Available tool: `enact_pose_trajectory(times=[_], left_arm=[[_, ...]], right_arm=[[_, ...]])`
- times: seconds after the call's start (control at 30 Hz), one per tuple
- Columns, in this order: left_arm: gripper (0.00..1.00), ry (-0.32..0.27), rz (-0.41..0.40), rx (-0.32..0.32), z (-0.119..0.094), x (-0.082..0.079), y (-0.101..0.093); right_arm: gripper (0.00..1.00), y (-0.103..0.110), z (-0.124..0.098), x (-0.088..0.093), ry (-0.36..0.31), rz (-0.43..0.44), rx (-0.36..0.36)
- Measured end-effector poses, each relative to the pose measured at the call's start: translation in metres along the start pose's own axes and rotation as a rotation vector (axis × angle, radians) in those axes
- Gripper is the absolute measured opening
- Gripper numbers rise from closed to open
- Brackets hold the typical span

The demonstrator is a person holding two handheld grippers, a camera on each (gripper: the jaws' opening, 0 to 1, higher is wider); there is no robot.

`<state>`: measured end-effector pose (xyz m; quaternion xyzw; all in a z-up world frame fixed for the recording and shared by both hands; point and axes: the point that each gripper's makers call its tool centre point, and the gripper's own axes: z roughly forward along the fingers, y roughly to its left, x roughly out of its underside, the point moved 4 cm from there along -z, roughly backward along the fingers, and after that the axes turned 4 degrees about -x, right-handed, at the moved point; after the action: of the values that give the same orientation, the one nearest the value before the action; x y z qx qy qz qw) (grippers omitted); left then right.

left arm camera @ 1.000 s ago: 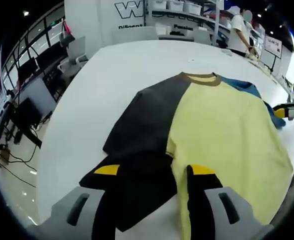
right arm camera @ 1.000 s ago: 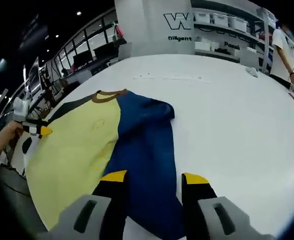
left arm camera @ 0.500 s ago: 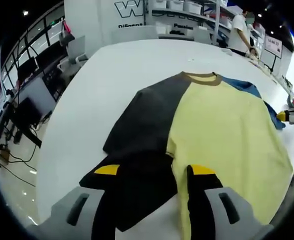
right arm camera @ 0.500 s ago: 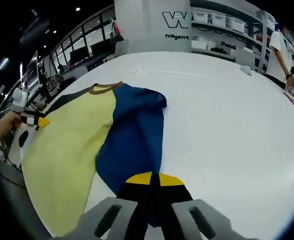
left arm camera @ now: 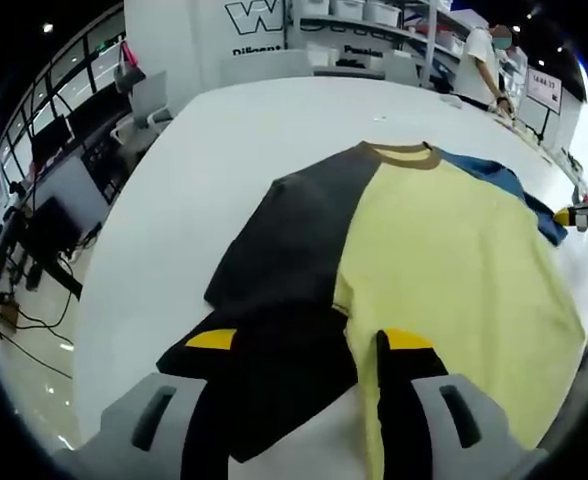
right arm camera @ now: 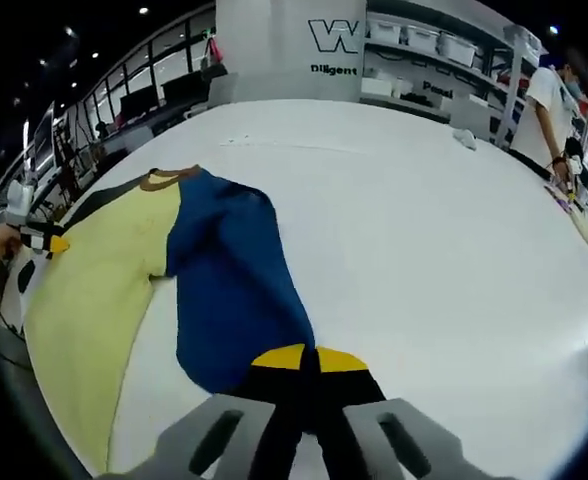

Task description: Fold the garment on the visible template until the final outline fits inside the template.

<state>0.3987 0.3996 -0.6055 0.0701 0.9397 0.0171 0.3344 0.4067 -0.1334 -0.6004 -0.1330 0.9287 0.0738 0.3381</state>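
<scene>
The shirt (left arm camera: 424,250) lies spread on the white table (left arm camera: 224,150), its dark sleeve (left arm camera: 274,380) between the parted jaws of the left gripper (left arm camera: 299,345), which grip nothing. The right gripper (right arm camera: 309,358) has its jaws pressed together on the edge of the blue sleeve (right arm camera: 229,290), pulled away from the yellow body (right arm camera: 84,290)

Left gripper view: low over the shirt (left arm camera: 424,260) hem, looking past its jaws toward the collar.
Right gripper view: close at the blue side, facing up-table.
Shared: shirt, table (right arm camera: 424,230).
</scene>
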Motion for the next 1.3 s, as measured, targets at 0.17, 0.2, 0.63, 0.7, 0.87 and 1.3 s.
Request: enact_pose_trajectory(times=[0.17,0.2,0.63,0.7,0.87,1.3], left_arm=[[0.57,-0.002,0.0,0.0,0.0,0.0,0.0],[0.57,-0.003,0.0,0.0,0.0,0.0,0.001],[0.6,0.01,0.026,0.019,0.004,-0.002,0.005],[0.61,0.003,0.035,0.026,0.004,-0.001,0.005],[0.61,0.002,0.044,0.032,0.004,-0.002,0.005],[0.62,0.0,0.038,0.028,0.004,-0.002,0.004]], right_arm=[[0.0,-0.008,0.0,-0.001,0.009,-0.004,0.012],[0.0,-0.012,0.0,-0.001,0.009,-0.004,0.017],[0.0,-0.053,0.008,-0.019,0.045,-0.094,0.055],[0.0,-0.06,0.009,-0.026,0.049,-0.109,0.06],[0.0,-0.072,0.022,-0.038,0.071,-0.17,0.074],[0.45,-0.062,0.002,-0.038,-0.064,0.135,0.11]])
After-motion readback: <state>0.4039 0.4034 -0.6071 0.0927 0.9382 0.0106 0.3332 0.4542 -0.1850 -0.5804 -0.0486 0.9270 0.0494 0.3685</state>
